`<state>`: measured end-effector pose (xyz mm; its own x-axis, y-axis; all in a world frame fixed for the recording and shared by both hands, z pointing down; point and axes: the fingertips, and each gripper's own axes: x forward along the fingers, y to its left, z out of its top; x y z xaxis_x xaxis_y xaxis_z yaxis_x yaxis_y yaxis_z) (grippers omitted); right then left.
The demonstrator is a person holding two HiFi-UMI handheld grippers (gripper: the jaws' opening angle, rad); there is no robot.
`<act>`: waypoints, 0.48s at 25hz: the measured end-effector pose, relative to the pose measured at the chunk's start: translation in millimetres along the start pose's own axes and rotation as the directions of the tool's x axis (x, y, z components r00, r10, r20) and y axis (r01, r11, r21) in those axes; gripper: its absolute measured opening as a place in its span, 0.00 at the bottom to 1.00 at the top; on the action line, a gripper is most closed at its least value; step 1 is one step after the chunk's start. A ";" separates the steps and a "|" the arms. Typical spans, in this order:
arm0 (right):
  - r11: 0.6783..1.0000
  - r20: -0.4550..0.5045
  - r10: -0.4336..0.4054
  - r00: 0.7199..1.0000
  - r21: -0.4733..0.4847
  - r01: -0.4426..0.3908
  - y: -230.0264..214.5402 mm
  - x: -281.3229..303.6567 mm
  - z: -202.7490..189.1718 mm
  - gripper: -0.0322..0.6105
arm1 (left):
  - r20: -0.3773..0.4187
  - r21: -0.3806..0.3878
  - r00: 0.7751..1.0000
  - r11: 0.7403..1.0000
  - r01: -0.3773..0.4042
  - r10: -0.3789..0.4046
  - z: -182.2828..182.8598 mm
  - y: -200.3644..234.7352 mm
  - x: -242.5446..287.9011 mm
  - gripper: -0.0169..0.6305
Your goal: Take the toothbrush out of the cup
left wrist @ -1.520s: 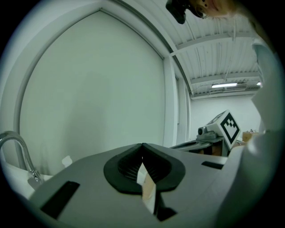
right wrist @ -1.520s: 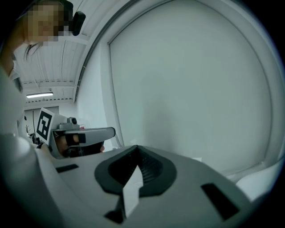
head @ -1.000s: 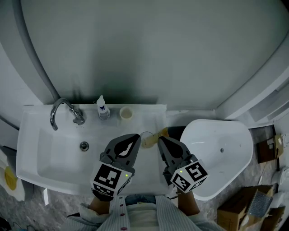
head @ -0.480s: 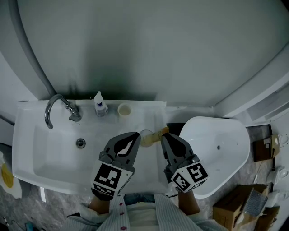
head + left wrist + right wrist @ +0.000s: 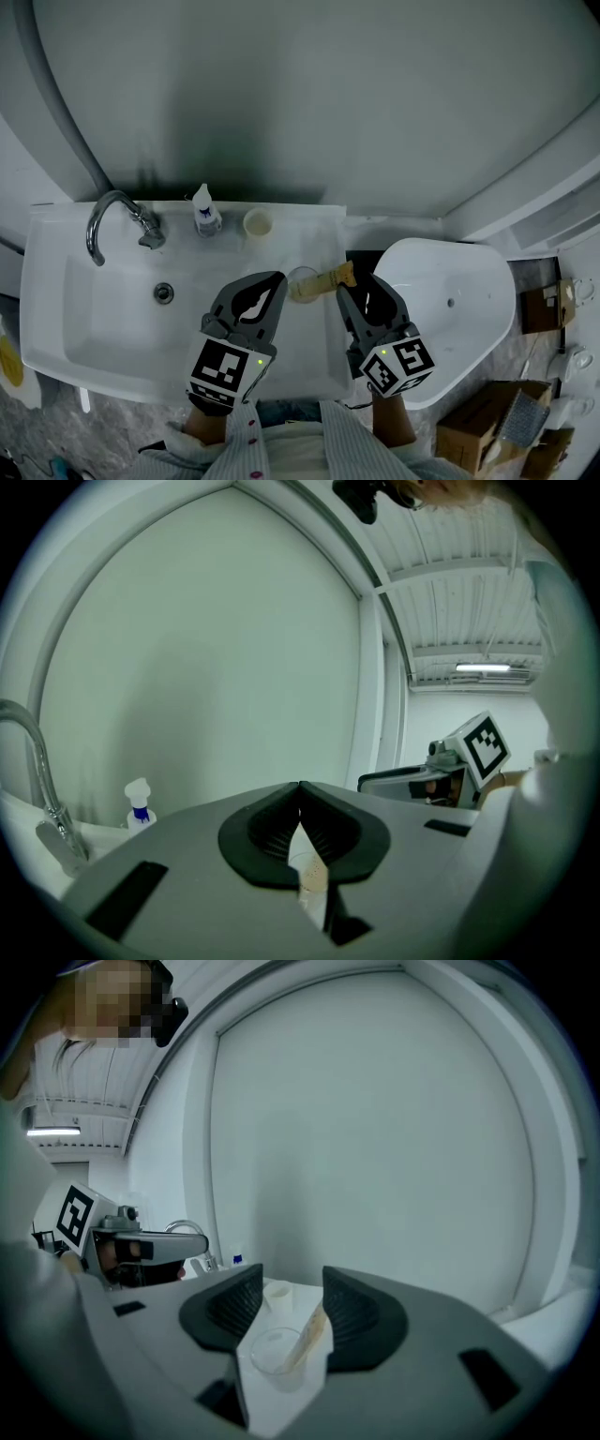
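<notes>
Now right gripper (image 5: 292,1286) fingers (image 5: 228,1309) have just been opening: they stand apart, pressing on nothing. Tan, wood-coloured toothbrush (image 5: 330,277) shows in gap between them, nearer right-hand pad, untouched. Toothbrush in clear plastic cup (image 5: 302,284), leaning over rim toward right gripper. Cup upright on white basin counter (image 5: 314,333). Left gripper (image 5: 300,787) fingers together at tips, right against cup's near side; pinch on rim not confirmable. Judgement: extraction not begun. Open fingers look set to close on handle, then lift it clear.
</notes>
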<state>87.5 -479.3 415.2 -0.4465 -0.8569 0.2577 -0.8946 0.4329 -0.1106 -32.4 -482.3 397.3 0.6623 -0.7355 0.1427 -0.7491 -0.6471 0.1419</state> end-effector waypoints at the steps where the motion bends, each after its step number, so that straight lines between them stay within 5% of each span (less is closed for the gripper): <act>1: 1.000 -0.008 -0.001 1.000 0.003 0.002 -0.7 1.1 -2.2 0.36 | -0.001 -0.001 1.000 1.000 -0.001 0.001 -1.1 0.4 0.3 0.05; 12: 0.996 -0.105 -0.004 0.994 0.092 0.014 -14.2 18.7 -40.7 0.44 | -0.027 -0.034 0.999 0.999 -0.028 0.027 -18.2 12.1 3.2 0.05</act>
<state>92.6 -490.0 460.6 -0.4385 -0.8246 0.3574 -0.8985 0.3934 -0.1947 -39.2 -488.8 417.3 0.6418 -0.7472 0.1726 -0.7666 -0.6189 0.1712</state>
